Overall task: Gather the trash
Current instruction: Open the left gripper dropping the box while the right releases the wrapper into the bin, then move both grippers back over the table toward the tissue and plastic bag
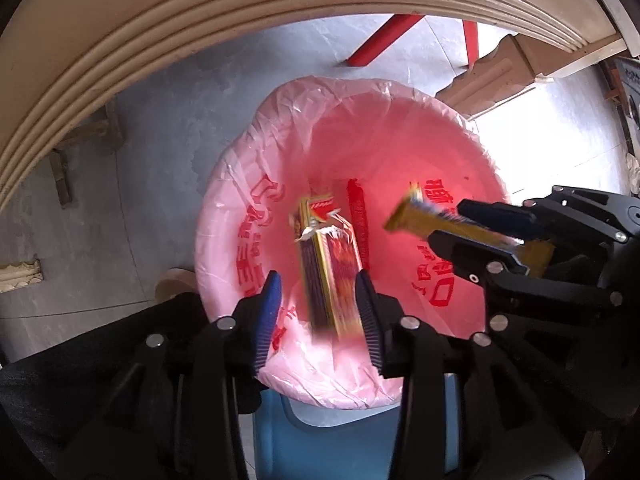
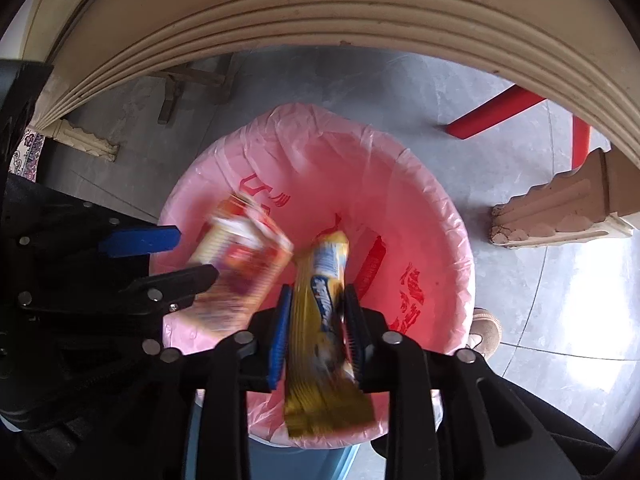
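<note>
Bin (image 1: pixel 224 216) w/ pink liner below; left tool (image 1: pixel 318 280) open, box (image 1: pixel 328 272) loose; right tool (image 2: pixel 316 300) open, wrapper (image 2: pixel 320 320) loose.

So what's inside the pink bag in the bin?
Inside the pink bag you mostly see its own pink lining with red printing. A small box and a yellow wrapper hang over the opening and hide much of the bottom.

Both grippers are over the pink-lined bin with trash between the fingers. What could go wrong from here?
1. The box, blurred between the open left gripper, sits near the bin liner's close rim and could tip out over it.
2. The yellow wrapper looks flimsy and may cling to the right gripper's pads.
3. The grippers hang close together, so the two pieces might collide and deflect.
</note>
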Demonstrator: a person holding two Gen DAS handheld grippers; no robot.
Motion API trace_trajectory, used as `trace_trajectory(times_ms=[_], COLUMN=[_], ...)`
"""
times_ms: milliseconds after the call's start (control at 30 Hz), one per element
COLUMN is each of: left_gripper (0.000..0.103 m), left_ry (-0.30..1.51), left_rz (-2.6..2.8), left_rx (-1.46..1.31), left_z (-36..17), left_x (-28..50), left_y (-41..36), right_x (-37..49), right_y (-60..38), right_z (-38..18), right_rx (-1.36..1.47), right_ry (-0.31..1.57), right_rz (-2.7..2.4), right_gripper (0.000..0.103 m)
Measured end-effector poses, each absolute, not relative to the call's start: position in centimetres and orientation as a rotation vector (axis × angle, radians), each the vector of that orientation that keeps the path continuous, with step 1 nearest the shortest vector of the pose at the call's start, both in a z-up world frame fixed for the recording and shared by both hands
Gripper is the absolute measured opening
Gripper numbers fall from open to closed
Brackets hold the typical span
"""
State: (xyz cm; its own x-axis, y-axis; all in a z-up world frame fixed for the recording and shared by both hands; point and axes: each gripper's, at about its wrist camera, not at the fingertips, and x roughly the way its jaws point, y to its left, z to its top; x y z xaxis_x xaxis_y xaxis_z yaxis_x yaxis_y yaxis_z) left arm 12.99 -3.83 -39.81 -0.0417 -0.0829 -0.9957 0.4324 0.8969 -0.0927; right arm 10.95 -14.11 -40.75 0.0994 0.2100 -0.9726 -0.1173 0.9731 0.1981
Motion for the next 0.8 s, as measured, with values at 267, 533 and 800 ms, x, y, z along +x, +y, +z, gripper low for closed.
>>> trace_trajectory(times_ms=[267, 533, 800], left_gripper=[0.045, 0.051, 0.053], left_ry=[1.568, 1.555, 1.491], left_rz=[-0.395, -0.375, -0.377], left_rx=[0.247, 0.246, 0.299], left_z=[-39.7, -39.4, -36.5], left_x=[13.5, 13.6, 12.2], left_y=[-2.9, -2.9, -2.8], right_x=[11.0, 11.0, 10.2], right_y=[-14.4, -14.7, -14.8], right_z=[-40.5, -40.1, -37.9], right_rx=[0.097, 0.106, 0.13], right_ry=[1.441, 1.43, 1.403], right_rz=[0.221, 0.217, 0.23], right_gripper=[0.043, 0.047, 0.049])
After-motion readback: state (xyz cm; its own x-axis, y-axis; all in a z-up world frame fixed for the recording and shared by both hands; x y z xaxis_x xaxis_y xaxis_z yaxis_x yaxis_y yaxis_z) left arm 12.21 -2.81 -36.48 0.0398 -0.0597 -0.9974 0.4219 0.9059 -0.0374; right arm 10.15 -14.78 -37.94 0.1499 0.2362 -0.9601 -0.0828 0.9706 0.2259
